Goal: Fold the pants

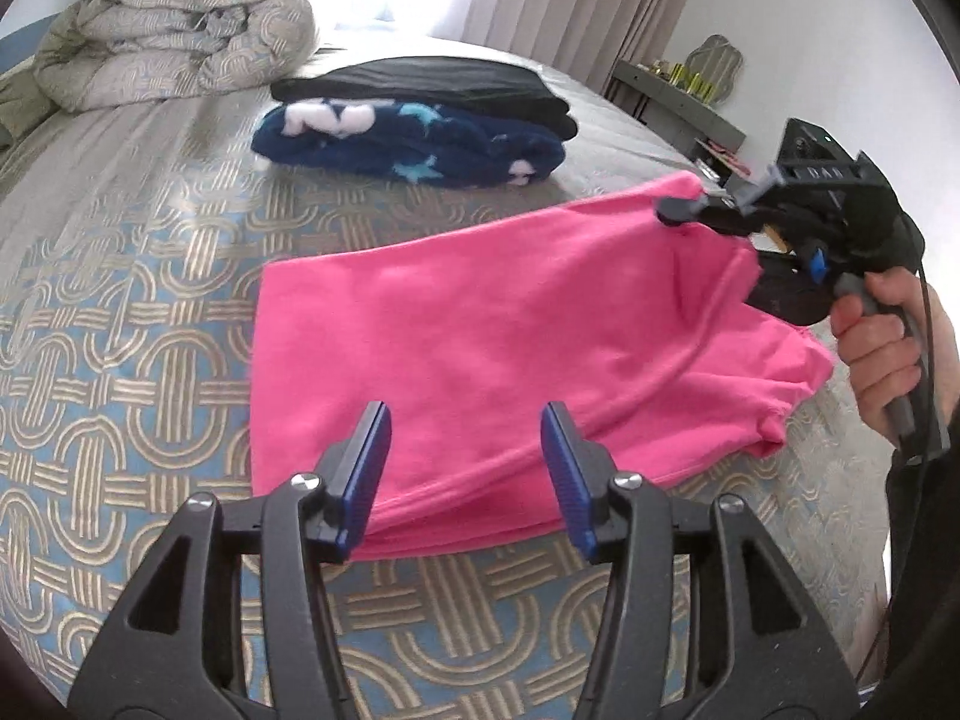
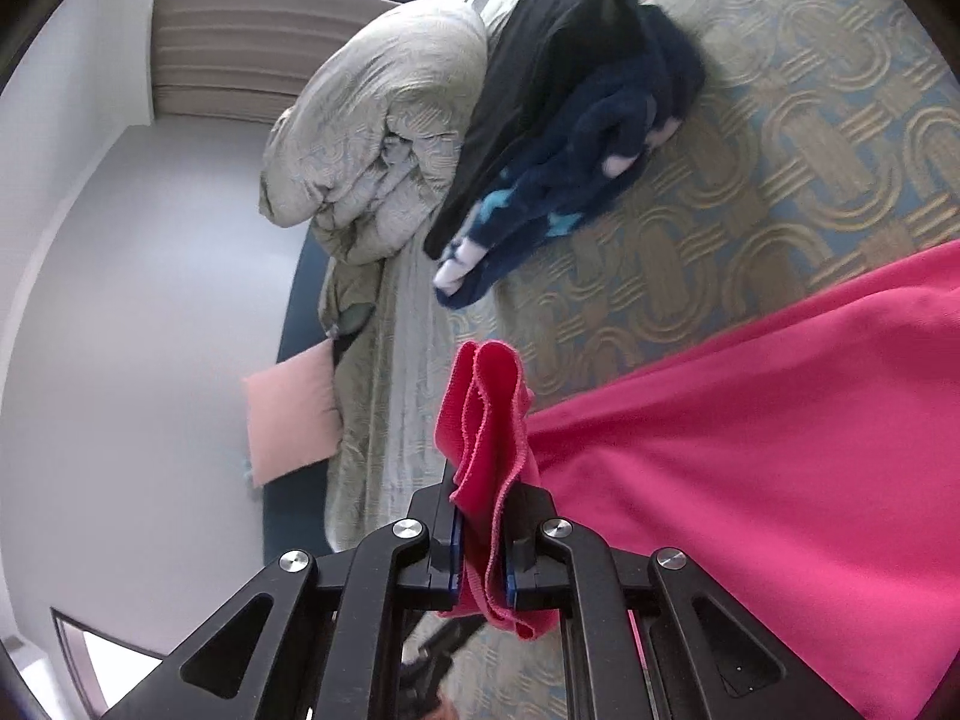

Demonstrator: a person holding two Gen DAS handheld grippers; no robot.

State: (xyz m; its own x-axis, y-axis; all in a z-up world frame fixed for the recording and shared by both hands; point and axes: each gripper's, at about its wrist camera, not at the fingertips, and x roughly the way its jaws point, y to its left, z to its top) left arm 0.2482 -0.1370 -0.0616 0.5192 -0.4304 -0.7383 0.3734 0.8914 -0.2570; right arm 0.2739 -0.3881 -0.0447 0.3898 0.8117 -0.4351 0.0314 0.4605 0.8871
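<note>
The pink pants point(image 1: 480, 336) lie partly folded on the patterned bedspread point(image 1: 120, 360). My left gripper point(image 1: 465, 468) is open and empty, its blue pads just above the pants' near folded edge. My right gripper point(image 1: 678, 210) is shut on the far right corner of the pants and lifts it off the bed. In the right wrist view the right gripper point(image 2: 483, 546) pinches a bunched pink edge point(image 2: 486, 414) between its pads, and the rest of the pants point(image 2: 750, 450) stretches away to the right.
A stack of folded clothes, black on top of dark blue fleece with stars point(image 1: 414, 120), sits further back on the bed. A rolled duvet point(image 1: 180, 24) lies at the head. A grey shelf point(image 1: 678, 96) stands by the wall; a pink cushion point(image 2: 294, 420) lies beside the bed.
</note>
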